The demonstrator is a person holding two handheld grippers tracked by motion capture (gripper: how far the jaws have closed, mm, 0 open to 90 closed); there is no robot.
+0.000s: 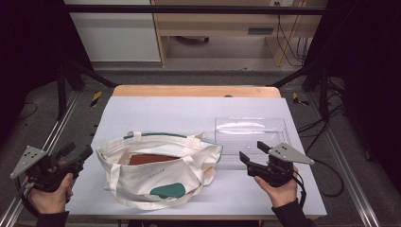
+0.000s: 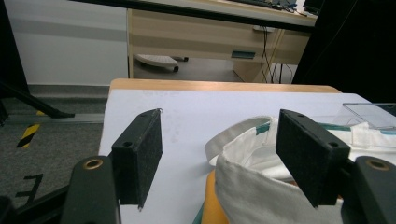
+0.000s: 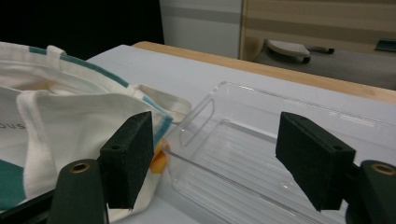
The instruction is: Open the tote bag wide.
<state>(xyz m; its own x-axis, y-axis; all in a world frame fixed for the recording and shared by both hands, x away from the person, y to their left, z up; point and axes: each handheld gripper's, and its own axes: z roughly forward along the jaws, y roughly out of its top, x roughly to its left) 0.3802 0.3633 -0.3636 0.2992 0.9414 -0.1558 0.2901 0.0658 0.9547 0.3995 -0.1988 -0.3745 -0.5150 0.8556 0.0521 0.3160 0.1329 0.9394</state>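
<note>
Left gripper (image 1: 80, 156): it was held off the left edge of the table (image 1: 156, 111), jaws apart and holding nothing.
Bag: the cream cloth tote bag with green trim and a green patch (image 1: 158, 172) lay on the table between the two grippers, its mouth open.
Inside the bag: a flat brown thing (image 1: 151, 159) showed through the mouth; something orange (image 3: 159, 163) peeked out at the side.
Tray: the clear plastic tray (image 1: 250, 130) sat just right of the bag, touching it or almost, with nothing in it.
Right gripper (image 1: 255, 153): it hung over the near end of the tray, jaws released and bare.
How far along: it looked like an early stage. The things were still in the bag, so taking them out was probably still to do.
</note>
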